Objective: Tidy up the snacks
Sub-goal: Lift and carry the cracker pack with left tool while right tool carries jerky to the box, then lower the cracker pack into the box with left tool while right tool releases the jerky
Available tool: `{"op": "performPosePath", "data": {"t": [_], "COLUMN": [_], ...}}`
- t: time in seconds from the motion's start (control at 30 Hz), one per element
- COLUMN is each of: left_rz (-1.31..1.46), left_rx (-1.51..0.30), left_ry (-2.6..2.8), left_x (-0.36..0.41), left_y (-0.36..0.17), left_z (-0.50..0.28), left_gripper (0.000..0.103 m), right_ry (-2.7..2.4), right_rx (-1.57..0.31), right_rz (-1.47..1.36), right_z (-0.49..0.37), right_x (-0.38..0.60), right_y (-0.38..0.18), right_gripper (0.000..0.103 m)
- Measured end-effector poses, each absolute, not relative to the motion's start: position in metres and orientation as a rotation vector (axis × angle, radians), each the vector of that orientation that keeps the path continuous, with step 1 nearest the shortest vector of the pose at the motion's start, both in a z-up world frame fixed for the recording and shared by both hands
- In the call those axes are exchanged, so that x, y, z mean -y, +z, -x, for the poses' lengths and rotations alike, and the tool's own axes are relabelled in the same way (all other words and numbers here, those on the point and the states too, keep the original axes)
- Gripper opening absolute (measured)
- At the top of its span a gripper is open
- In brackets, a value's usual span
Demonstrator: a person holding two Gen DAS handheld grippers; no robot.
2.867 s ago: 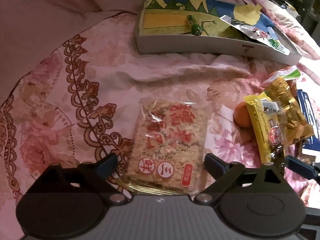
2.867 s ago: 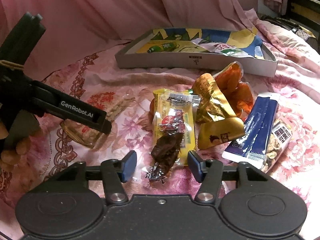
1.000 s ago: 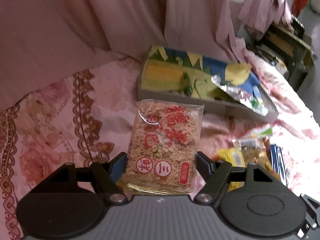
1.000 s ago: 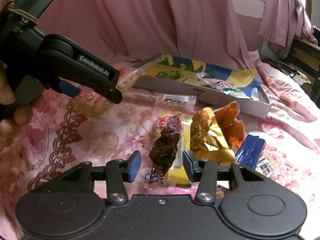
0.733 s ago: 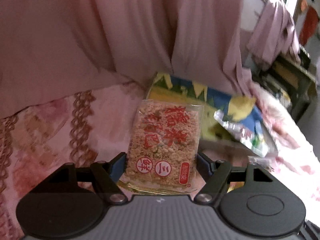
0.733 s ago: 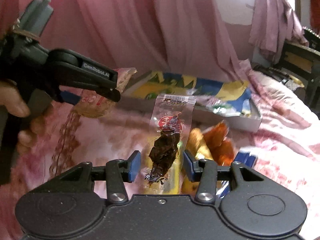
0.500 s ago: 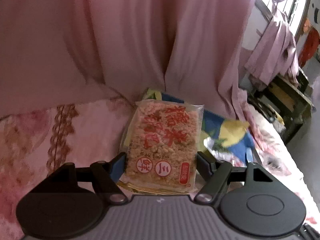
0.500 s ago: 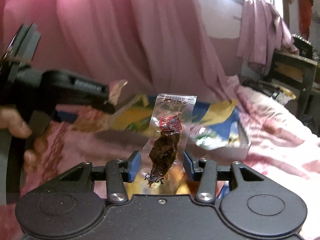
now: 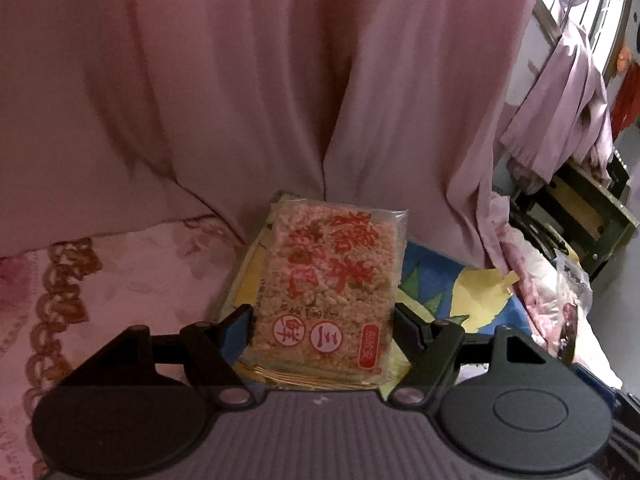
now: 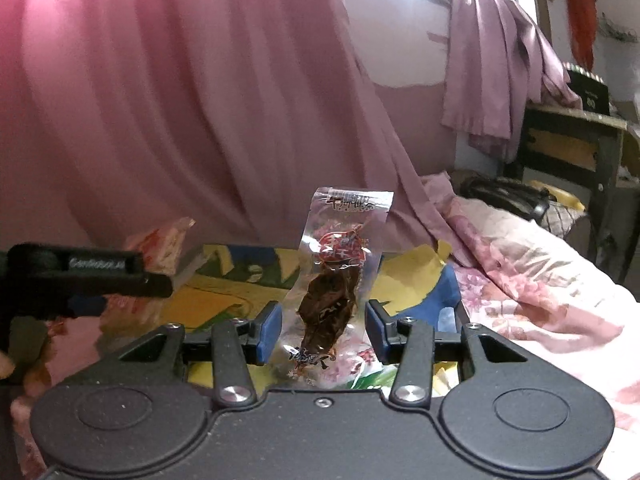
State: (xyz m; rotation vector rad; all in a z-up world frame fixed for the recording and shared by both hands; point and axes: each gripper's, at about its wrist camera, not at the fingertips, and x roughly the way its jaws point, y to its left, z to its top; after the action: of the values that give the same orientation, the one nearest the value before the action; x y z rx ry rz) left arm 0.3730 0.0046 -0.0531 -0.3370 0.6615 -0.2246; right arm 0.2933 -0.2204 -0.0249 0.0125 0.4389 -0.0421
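My left gripper point(image 9: 322, 322) is shut on a square rice-crisp packet point(image 9: 330, 288) with red print, held in the air over the near left end of the colourful snack box point(image 9: 472, 292). My right gripper point(image 10: 324, 330) is shut on a clear packet with a dark dried piece point(image 10: 338, 280), which stands upright between the blue pads above the same box point(image 10: 240, 280). In the right wrist view the left gripper's black finger point(image 10: 92, 276) reaches in from the left with the rice-crisp packet point(image 10: 160, 248) just beyond it.
Pink curtain point(image 9: 280, 100) hangs right behind the box. Floral bed cover point(image 10: 520, 280) spreads to the right, and a dark wooden stand point(image 10: 572, 148) sits beyond it. A person's fingers point(image 10: 8, 364) show at the left edge. Another clear wrapper point(image 9: 572, 292) lies at the right.
Both grippers have carried their packets up from the bed and forward, ending above the box close to the curtain. The loose snacks on the cover have dropped out of sight.
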Motion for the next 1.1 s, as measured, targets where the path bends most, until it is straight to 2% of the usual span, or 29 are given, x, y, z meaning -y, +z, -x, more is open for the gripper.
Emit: {"op": "performPosePath", "data": {"t": [0.9, 0.97, 1.1], "left_rz": [0.220, 0.214, 0.216], "left_rx": [-0.734, -0.735, -0.744], "left_ry": [-0.206, -0.205, -0.210], "left_x": [0.020, 0.021, 0.021], "left_y": [-0.069, -0.068, -0.067], "left_z": [-0.379, -0.379, -0.375], "left_gripper": [0.076, 0.077, 0.084], "right_ry": [0.001, 0.008, 0.016], "right_rx": [-0.574, -0.573, -0.571], "right_rz": [0.028, 0.026, 0.007], "right_z": [-0.328, -0.328, -0.326], "right_x": [0.210, 0.209, 0.209], "right_y": [-0.067, -0.066, -0.063], "right_gripper": [0.048, 0.050, 0.061]}}
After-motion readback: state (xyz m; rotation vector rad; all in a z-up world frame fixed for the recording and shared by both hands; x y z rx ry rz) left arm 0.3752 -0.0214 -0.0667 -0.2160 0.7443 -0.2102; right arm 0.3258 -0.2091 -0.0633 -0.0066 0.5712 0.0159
